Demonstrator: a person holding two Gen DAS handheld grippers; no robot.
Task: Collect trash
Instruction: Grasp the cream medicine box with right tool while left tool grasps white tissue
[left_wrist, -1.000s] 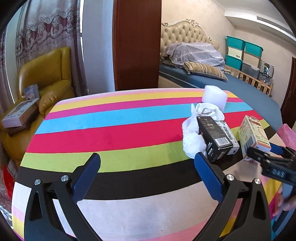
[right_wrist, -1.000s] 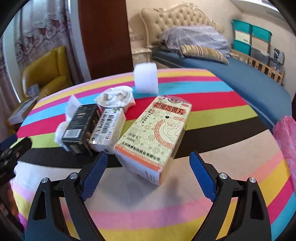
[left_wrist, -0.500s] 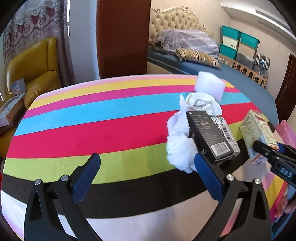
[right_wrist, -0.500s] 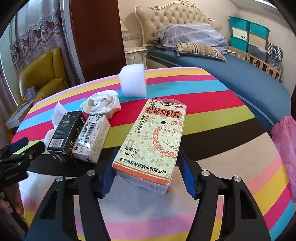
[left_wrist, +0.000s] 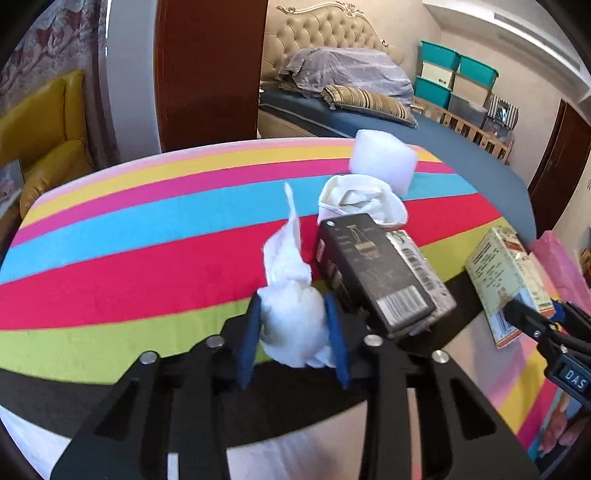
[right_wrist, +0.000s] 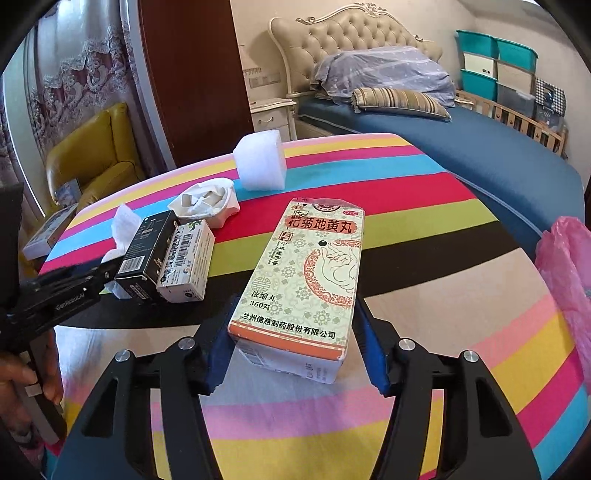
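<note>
My left gripper (left_wrist: 293, 325) is shut on a crumpled white tissue (left_wrist: 291, 295) lying on the striped tablecloth (left_wrist: 129, 236). A black box (left_wrist: 369, 269) and a white barcode box (left_wrist: 424, 273) lie just right of it. My right gripper (right_wrist: 295, 332) is shut on a cream medicine box (right_wrist: 306, 273) with red Chinese print. The tissue (right_wrist: 123, 225), black box (right_wrist: 147, 251) and white box (right_wrist: 188, 262) show at the left in the right wrist view. A crumpled white cup (right_wrist: 207, 201) and a white foam block (right_wrist: 260, 160) sit farther back.
A pink plastic bag (right_wrist: 569, 280) hangs at the table's right edge. A yellow armchair (right_wrist: 99, 162) stands to the left, and a bed (right_wrist: 480, 147) lies behind the table. The left gripper's body (right_wrist: 55, 295) crosses the left side of the right wrist view.
Both grippers went from open to shut. The left moved forward and closed on the tissue. The right closed on the medicine box.
</note>
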